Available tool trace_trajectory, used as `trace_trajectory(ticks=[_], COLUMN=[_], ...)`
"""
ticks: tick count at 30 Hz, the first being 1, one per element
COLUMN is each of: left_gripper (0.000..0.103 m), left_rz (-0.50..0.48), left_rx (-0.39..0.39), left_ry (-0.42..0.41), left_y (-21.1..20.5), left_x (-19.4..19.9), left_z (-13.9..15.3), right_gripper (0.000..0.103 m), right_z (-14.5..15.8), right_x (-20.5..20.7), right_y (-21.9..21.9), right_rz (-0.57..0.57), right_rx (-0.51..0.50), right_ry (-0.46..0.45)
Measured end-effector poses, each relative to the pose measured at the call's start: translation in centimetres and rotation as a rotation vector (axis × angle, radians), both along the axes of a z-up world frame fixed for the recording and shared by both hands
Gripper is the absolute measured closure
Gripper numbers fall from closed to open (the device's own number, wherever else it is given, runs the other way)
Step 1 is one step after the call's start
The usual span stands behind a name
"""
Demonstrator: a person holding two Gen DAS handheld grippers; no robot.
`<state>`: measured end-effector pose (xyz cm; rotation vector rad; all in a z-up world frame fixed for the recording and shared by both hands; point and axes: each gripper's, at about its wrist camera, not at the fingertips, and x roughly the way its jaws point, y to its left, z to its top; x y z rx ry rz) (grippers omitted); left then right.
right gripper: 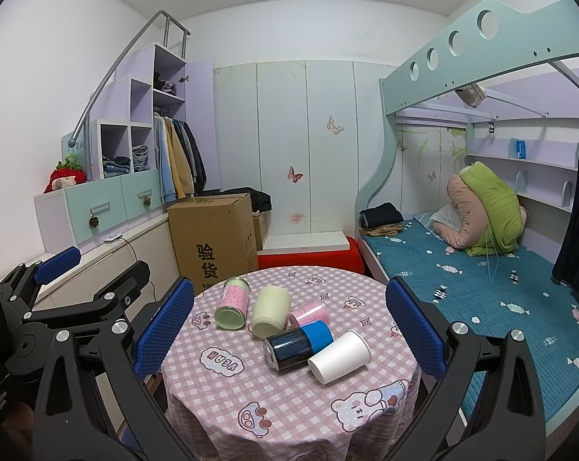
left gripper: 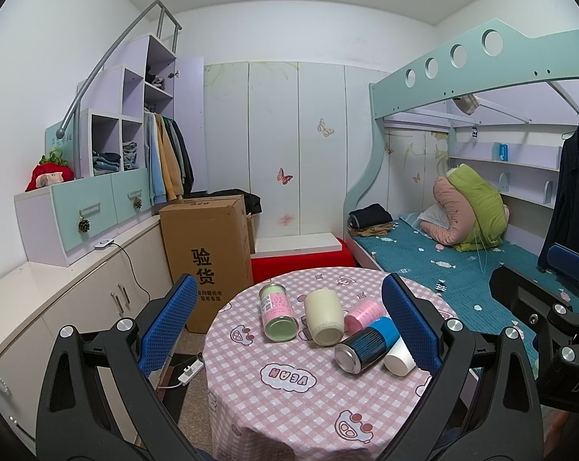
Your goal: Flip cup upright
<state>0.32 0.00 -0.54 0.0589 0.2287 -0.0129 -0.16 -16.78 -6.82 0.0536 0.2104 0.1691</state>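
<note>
Several cups and cans lie on their sides on a round table [left gripper: 289,395] [right gripper: 251,388] with a pink checked cloth. A white paper cup [right gripper: 339,357] [left gripper: 398,357] lies nearest on the right. Beside it lies a black and blue can [right gripper: 297,344] [left gripper: 366,349]. Behind are a cream cup [right gripper: 270,311] [left gripper: 324,315], a pink cup [right gripper: 310,313] [left gripper: 364,315] and a green and pink can [right gripper: 233,303] [left gripper: 277,313]. My left gripper [left gripper: 289,326] is open, above the table's near side. My right gripper [right gripper: 289,326] is open too. Both are empty and apart from the cups.
A cardboard box [left gripper: 208,253] stands on the floor left of the table. A low cabinet [left gripper: 58,299] runs along the left wall. A bunk bed [left gripper: 481,269] with a teal cover is on the right. A red box [left gripper: 301,261] sits behind the table.
</note>
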Motion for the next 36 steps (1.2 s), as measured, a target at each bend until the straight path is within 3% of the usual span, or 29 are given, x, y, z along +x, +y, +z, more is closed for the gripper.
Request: trace_trajectory(ticks=[20, 36], left_gripper=[0.006, 0.006], left_rz=[0.0, -0.008], left_rx=[0.005, 0.018], left_ry=[0.01, 0.047], left_y=[0.2, -0.1], left_x=[0.2, 3.6], left_z=[0.4, -1.3], right_gripper=[0.007, 0.007], right_z=[-0.2, -1.5], right_x=[0.5, 3.3], right_y=[0.0, 0.0], right_rz=[-0.001, -0.005], right_rx=[0.001, 0.011], right_ry=[0.007, 0.046])
